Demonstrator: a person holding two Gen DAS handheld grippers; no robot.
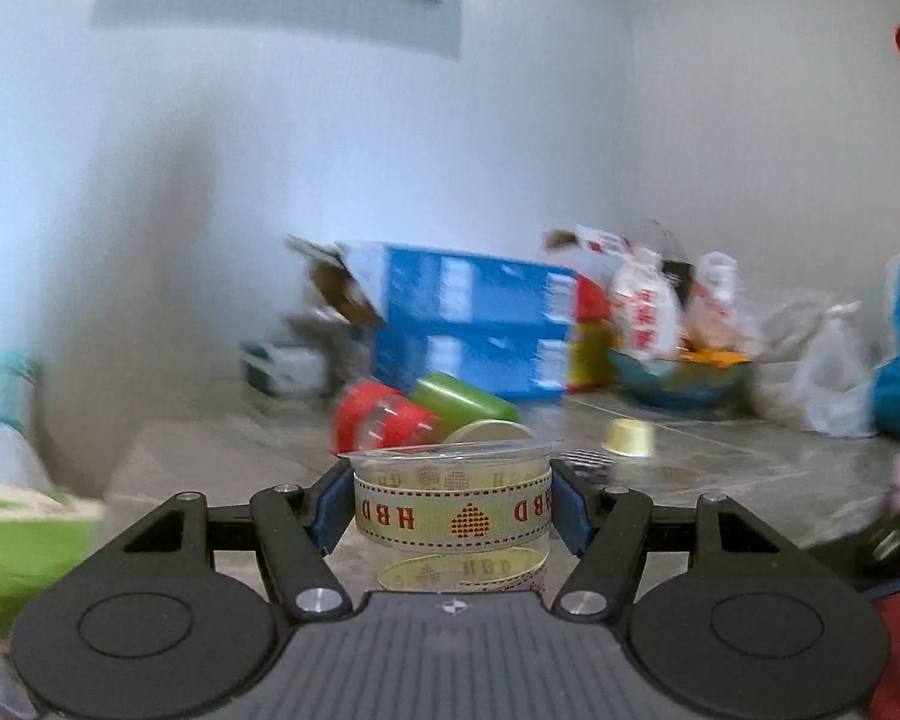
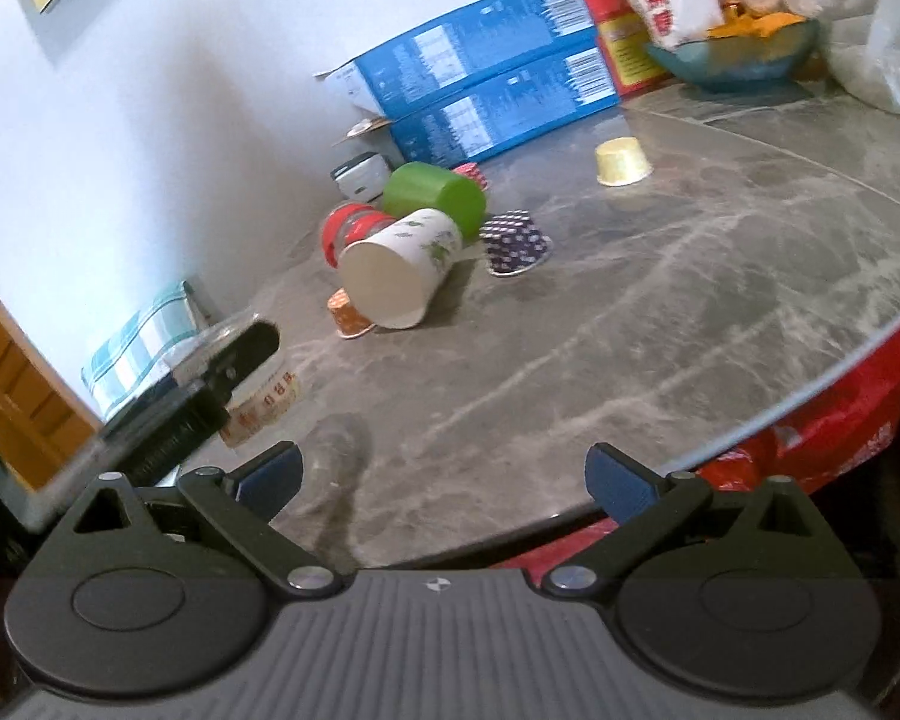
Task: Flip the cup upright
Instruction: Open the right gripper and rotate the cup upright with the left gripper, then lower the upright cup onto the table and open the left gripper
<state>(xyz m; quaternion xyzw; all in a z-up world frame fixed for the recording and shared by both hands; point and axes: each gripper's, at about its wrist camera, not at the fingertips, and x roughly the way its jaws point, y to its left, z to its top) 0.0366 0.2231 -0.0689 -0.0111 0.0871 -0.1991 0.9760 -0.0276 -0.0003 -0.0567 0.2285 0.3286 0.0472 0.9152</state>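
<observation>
My left gripper (image 1: 452, 510) is shut on a clear plastic cup (image 1: 452, 516) with a cream "HBD" heart band; it stands rim up between the blue pads, low over the grey marble table (image 1: 720, 480). In the right wrist view the same cup (image 2: 264, 402) shows at the left, held by the black left gripper (image 2: 210, 384). My right gripper (image 2: 444, 480) is open and empty over the table's near edge.
A white floral paper cup (image 2: 399, 267), a green cup (image 2: 435, 195), a red-lidded jar (image 2: 351, 228), a small orange cup (image 2: 348, 315) and a dark dotted cup (image 2: 516, 243) lie together. A yellow cup (image 2: 623, 162) stands upside down. Blue boxes (image 2: 486, 96), a bowl (image 2: 738, 60) and bags line the wall.
</observation>
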